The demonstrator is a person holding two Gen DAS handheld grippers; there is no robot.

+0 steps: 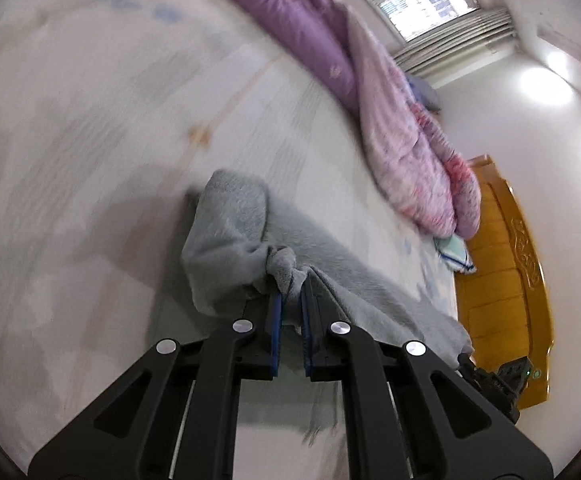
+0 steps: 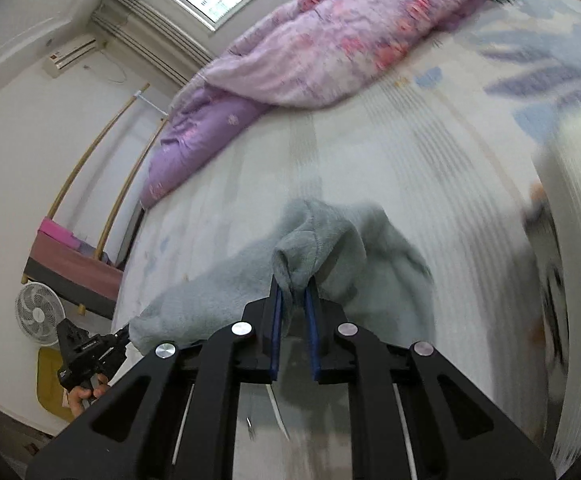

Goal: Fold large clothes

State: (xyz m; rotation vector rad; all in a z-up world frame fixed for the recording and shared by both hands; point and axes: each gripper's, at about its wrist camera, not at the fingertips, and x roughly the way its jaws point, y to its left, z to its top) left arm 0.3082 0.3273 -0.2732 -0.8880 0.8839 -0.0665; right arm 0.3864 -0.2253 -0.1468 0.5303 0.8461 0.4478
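Note:
A grey fleece garment (image 1: 330, 264) hangs stretched above the bed between my two grippers. My left gripper (image 1: 291, 292) is shut on a bunched corner of it. My right gripper (image 2: 293, 292) is shut on another bunched corner of the garment (image 2: 322, 240). The right gripper also shows in the left wrist view (image 1: 490, 380) at the far end of the cloth, and the left gripper shows in the right wrist view (image 2: 124, 336), gripping the cloth's other end. The lower part of the garment is hidden behind the grippers.
The bed sheet (image 1: 110, 140) is pale with faint patterns. A purple and pink quilt (image 1: 390, 112) lies heaped along the far side. A wooden headboard (image 1: 502, 280) and pillow (image 1: 454, 254) stand at one end. A white fan (image 2: 38, 316) and a bench (image 2: 74, 268) stand beside the bed.

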